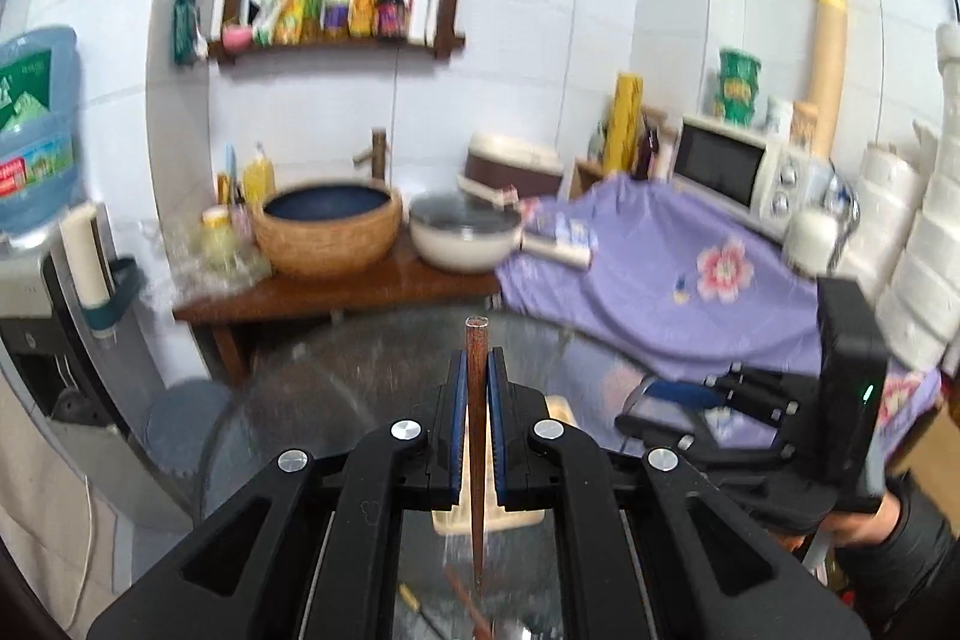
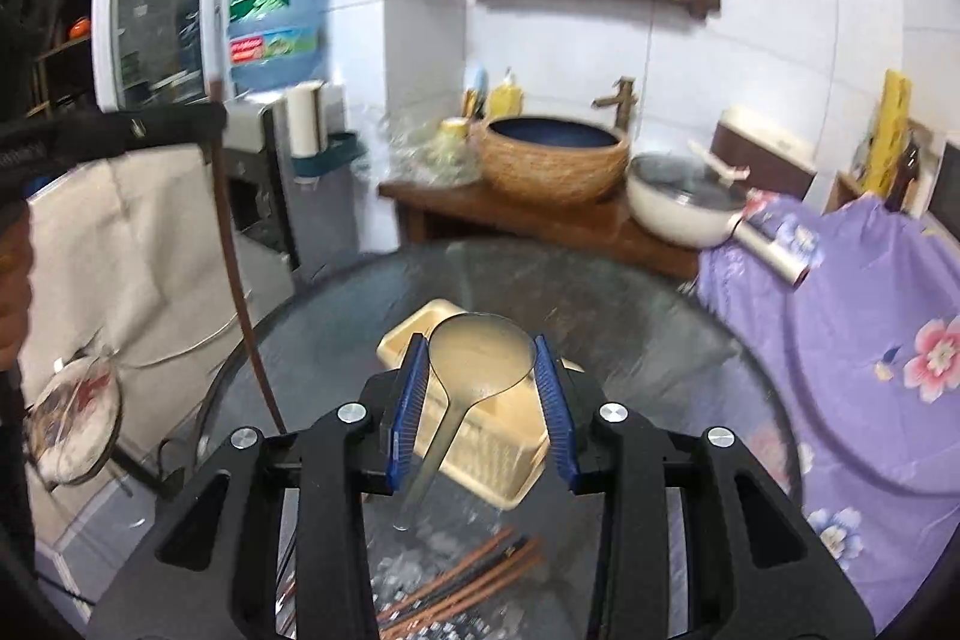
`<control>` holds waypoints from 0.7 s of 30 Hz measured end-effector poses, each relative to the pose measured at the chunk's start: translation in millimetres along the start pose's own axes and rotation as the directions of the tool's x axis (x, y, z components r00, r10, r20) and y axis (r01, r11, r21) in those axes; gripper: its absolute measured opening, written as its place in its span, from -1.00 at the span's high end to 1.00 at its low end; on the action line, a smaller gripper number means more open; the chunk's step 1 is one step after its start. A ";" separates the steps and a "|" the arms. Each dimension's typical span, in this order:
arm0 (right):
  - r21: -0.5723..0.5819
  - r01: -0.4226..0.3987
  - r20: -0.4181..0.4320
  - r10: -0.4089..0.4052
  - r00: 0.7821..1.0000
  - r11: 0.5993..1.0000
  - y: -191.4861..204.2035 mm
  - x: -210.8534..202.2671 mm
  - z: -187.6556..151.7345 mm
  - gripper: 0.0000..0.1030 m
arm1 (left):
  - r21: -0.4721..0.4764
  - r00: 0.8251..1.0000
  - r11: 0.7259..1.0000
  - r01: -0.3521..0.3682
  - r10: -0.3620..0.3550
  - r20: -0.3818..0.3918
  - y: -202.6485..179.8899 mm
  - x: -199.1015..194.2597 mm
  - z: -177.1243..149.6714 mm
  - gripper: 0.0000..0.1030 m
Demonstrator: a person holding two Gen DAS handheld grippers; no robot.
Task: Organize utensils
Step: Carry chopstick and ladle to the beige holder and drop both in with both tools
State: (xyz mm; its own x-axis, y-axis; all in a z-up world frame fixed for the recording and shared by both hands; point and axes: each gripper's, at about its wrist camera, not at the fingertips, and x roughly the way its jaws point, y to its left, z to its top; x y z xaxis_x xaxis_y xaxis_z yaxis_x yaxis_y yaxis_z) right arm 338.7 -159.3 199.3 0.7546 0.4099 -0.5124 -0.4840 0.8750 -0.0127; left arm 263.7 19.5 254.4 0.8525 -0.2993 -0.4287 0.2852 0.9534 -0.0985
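Note:
My left gripper [image 1: 477, 361] is shut on a brown wooden chopstick [image 1: 477, 460], which stands upright between the blue pads above the glass table [image 1: 360, 388]. From the right wrist view, this left gripper [image 2: 213, 118] is at the upper left with the chopstick [image 2: 240, 280] hanging from it. My right gripper [image 2: 480, 346] is shut on the bowl of a metal spoon [image 2: 480, 370], whose handle hangs down to the left. Below it sits a cream slotted basket [image 2: 492, 454]. Several more chopsticks [image 2: 474, 580] lie on the glass near me. The right gripper [image 1: 672, 400] also shows at the right of the left wrist view.
Behind the round table stands a wooden stand [image 2: 540, 214] with a woven basin [image 2: 552, 160] and a white pan [image 2: 684, 208]. A purple floral cloth [image 2: 840, 310] covers the right side. A water dispenser [image 2: 276, 16] and a cushioned chair [image 2: 78, 412] are on the left.

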 end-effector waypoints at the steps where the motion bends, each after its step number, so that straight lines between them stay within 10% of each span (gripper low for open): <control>1: 0.002 0.018 0.010 -0.018 1.000 1.000 -2.3 0.8 9.3 0.28 | -0.011 1.000 1.000 0.001 -0.001 0.023 -0.9 -1.0 11.0 0.87; 13: 0.038 0.224 0.109 -0.227 0.968 0.974 -16.8 32.5 46.2 0.28 | -0.040 0.973 0.996 -0.074 0.081 0.216 -15.4 35.3 32.8 0.87; 21: -0.014 0.270 0.079 -0.268 0.960 0.963 -11.5 65.5 7.8 0.28 | -0.088 0.980 0.991 -0.098 0.112 0.163 -4.9 83.0 -13.2 0.87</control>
State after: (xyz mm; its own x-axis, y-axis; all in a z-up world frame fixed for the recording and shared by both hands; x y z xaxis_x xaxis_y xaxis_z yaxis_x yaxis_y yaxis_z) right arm 397.1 -140.5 172.5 0.8893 0.1794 -0.4206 -0.2683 0.9496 -0.1623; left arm 327.3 -9.6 207.5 0.9389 -0.1932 -0.2848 0.1604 0.9778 -0.1345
